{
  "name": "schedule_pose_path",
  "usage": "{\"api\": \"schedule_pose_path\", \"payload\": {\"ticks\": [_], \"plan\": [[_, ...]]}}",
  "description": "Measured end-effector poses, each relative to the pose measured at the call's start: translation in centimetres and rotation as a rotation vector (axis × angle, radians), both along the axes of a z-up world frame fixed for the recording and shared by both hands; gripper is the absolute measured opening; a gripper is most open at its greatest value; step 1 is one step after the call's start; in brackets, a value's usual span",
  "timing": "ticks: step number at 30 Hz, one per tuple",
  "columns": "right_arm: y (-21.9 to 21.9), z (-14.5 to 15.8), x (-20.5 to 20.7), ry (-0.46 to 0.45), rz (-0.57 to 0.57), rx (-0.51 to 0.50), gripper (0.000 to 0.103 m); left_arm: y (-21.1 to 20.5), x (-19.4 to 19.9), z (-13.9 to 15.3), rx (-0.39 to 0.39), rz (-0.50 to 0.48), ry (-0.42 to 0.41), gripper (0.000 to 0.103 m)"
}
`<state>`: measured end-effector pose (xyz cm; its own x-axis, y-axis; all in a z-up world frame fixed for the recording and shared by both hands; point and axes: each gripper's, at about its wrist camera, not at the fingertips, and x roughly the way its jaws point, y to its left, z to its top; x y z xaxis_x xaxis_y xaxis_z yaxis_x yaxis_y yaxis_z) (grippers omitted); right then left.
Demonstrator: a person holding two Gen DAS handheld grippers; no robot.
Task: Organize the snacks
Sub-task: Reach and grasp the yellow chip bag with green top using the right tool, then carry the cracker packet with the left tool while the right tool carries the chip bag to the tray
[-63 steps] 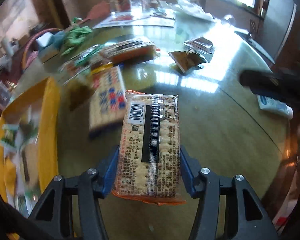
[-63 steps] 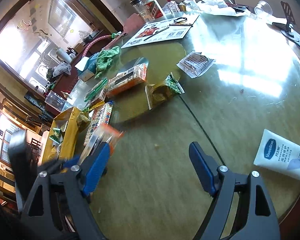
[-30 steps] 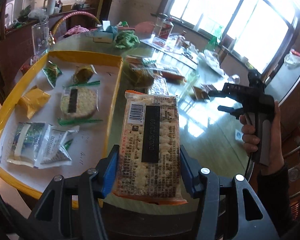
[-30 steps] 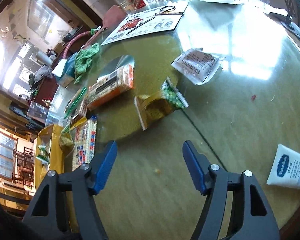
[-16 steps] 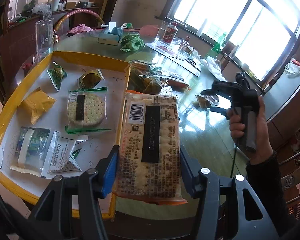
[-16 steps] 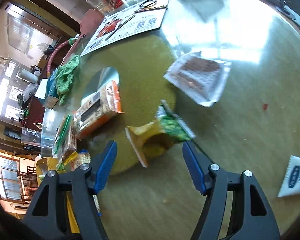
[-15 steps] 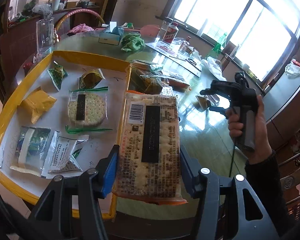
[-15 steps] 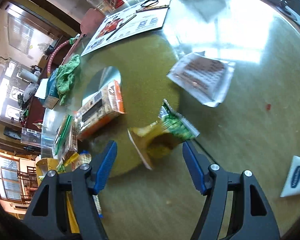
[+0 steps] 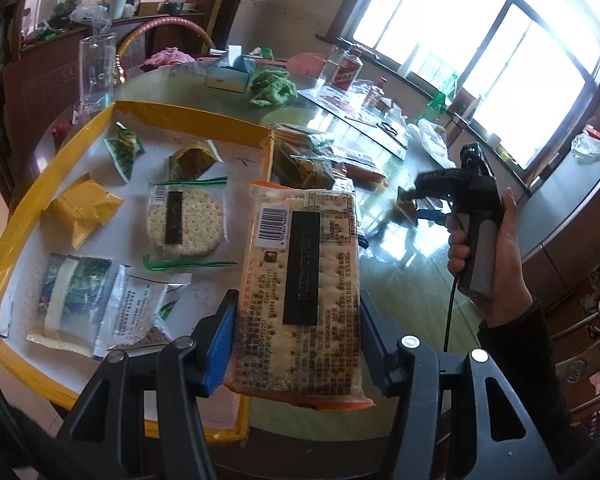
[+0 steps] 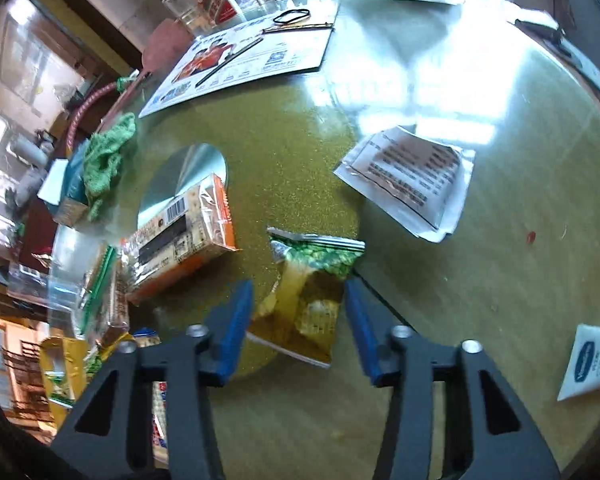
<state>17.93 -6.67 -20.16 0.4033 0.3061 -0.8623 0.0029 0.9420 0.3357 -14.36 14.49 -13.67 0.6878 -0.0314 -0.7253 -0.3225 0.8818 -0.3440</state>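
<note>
The left gripper (image 9: 296, 344) squeezes a long cracker pack (image 9: 300, 296) and holds it over the edge of the yellow tray (image 9: 16, 216); the pack hides the tray's near corner. The right gripper (image 10: 298, 320) is closing around a green and gold snack bag (image 10: 312, 292) lying on the table (image 10: 500, 280). The bag's sides look blurry, so I cannot tell whether the pads touch it.
</note>
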Motion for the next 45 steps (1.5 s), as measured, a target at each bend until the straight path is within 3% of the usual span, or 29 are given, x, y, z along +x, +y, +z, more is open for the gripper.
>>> {"api": "schedule_pose_path", "payload": {"ticks": [9,16,20,24,29,35,37,41,45], "plan": [[-0.3,-0.2,-5.1,-0.05,0.09,-0.045,0.032,1.1,-2.1,0.8,-0.002,0.048,-0.018,0.056],[-1.8,-0.4,-12.1,-0.076,0.201,0.061,0.031,4.3,-6.0,1.2,-0.009,0.171,-0.023,0.056],[-1.6,1.7,-16.0,-0.146,0.284,0.154,0.03,6.5,-8.0,1.6,-0.009,0.255,-0.027,0.056],[0.6,4.9,-19.6,-0.219,0.402,0.213,0.03,8.2,-9.1,2.1,-0.006,0.309,-0.036,0.056],[7.2,7.4,-23.8,-0.247,0.631,0.258,0.03,10.2,-9.7,2.4,-0.003,0.351,-0.052,0.056],[15.5,6.6,-26.8,-0.216,0.808,0.214,0.03,12.2,-9.2,1.0,-0.004,0.358,-0.016,0.056],[17.8,6.2,-27.6,-0.226,0.833,0.154,0.03,12.6,-8.9,0.1,0.002,0.356,0.014,0.056],[21.2,5.1,-27.4,-0.254,0.827,0.022,0.03,13.3,-8.2,-1.4,0.025,0.34,0.071,0.056],[21.7,4.0,-26.5,-0.261,0.797,-0.063,0.03,13.6,-7.3,-2.7,0.035,0.306,0.125,0.056]]}}
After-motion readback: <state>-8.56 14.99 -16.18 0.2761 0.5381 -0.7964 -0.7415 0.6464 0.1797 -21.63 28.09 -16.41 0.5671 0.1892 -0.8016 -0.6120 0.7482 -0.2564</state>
